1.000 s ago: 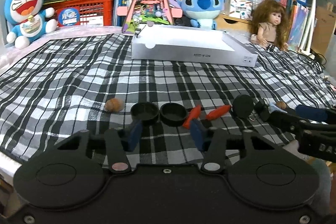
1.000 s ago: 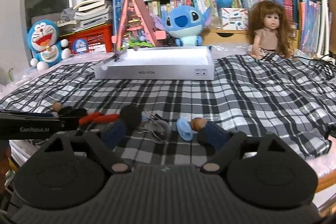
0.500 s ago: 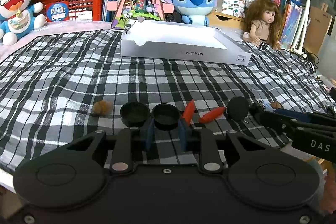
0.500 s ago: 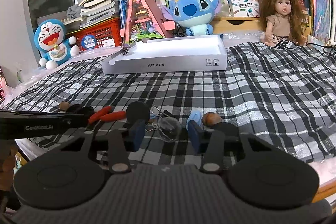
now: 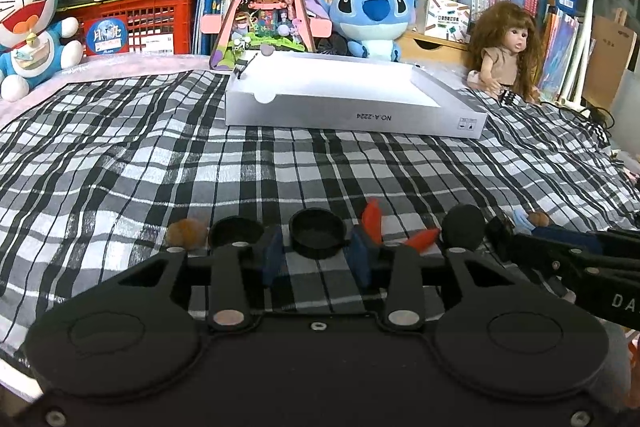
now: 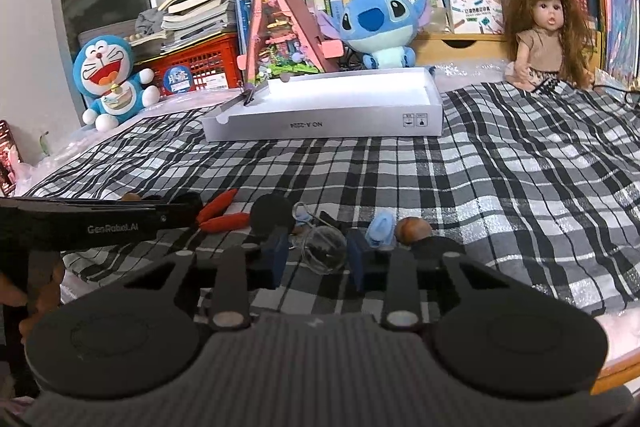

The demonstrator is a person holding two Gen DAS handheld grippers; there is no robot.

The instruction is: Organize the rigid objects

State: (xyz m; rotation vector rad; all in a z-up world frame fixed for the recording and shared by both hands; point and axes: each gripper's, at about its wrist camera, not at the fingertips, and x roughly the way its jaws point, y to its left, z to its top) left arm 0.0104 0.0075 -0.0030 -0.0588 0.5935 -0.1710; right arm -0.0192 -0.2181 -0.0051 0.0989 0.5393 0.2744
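My left gripper [image 5: 317, 261] is low over the checked cloth, jaws opening. A black round cap [image 5: 317, 233] sits between its blue fingertips with a small gap on each side. A second black cap [image 5: 236, 231] and a brown walnut [image 5: 186, 231] lie to its left. Two red chillies [image 5: 372, 219] and a black disc [image 5: 464, 227] lie to its right. My right gripper [image 6: 316, 259] is closing around a clear glass ball [image 6: 324, 251]. A gap still shows at the left pad [image 6: 276, 255]. A pale blue piece [image 6: 380, 227] and another walnut [image 6: 412, 230] lie to its right.
A shallow white box [image 5: 352, 117] stands open further back on the cloth. Behind it are plush toys, a pink model house [image 5: 268, 7], a doll [image 5: 504, 55], a red crate and bookshelves. The bed's near edge runs just under both grippers.
The left gripper moved forward, its jaws pinched in and then spread, and they now straddle the black cap. The right jaws came in from wide to close around the glass ball.
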